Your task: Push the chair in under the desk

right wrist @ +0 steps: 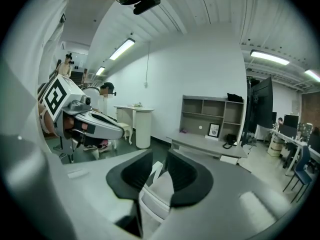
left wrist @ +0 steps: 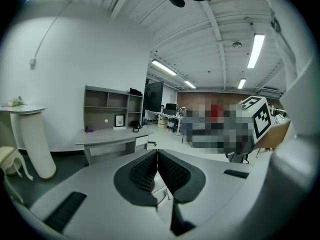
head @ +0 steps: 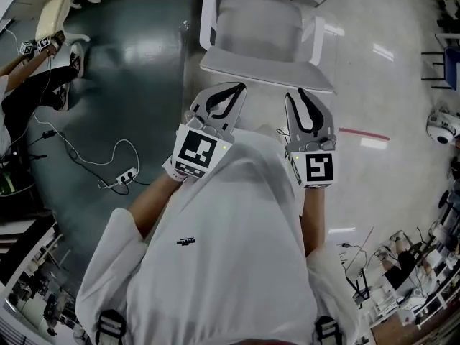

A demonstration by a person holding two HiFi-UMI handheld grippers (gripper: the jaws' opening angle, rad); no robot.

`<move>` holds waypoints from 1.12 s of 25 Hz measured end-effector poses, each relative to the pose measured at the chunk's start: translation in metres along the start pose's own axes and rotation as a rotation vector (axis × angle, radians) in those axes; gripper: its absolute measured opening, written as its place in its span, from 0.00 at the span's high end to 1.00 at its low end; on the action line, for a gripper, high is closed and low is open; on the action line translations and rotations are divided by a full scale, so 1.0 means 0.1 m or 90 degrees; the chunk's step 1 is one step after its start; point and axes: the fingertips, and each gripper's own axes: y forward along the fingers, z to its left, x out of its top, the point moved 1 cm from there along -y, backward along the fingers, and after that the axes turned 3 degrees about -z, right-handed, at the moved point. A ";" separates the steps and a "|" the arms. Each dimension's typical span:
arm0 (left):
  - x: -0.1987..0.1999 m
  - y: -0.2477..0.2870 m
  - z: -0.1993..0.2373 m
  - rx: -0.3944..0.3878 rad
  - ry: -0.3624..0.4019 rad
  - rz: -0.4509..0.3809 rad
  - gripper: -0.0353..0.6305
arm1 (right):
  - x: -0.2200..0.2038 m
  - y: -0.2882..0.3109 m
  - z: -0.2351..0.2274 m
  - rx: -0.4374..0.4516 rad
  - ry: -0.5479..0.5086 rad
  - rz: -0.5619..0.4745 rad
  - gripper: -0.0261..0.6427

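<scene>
Chair: the white chair (head: 251, 34) stood at the top centre of the head view, its near edge facing both grippers
Left gripper (head: 238, 88): jaws pressed tight together, nothing between them, tips right up at the chair's near edge on its left half
Right gripper (head: 303, 98): jaws stood apart, and the chair's white frame showed through the gap in its own view, not clamped
Desk (right wrist: 207, 145): grey, right of centre in the right gripper view, beyond the chair and apart from it
Shelf unit (right wrist: 212, 115): against the wall just behind the desk
Power strip (head: 123, 177): on the dark floor at left of the head view, cable looping off it
</scene>
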 end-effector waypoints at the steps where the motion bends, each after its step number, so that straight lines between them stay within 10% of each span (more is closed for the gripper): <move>1: -0.01 0.03 0.02 -0.011 0.006 0.005 0.94 | 0.00 0.02 -0.01 -0.002 0.002 0.004 0.80; 17: -0.52 0.47 -0.06 -0.103 0.145 0.151 0.64 | -0.26 0.25 -0.21 0.106 -0.027 0.065 0.71; 28: -1.18 0.91 0.07 -0.113 0.212 0.268 0.62 | -0.92 0.49 -0.27 0.199 -0.073 0.157 0.66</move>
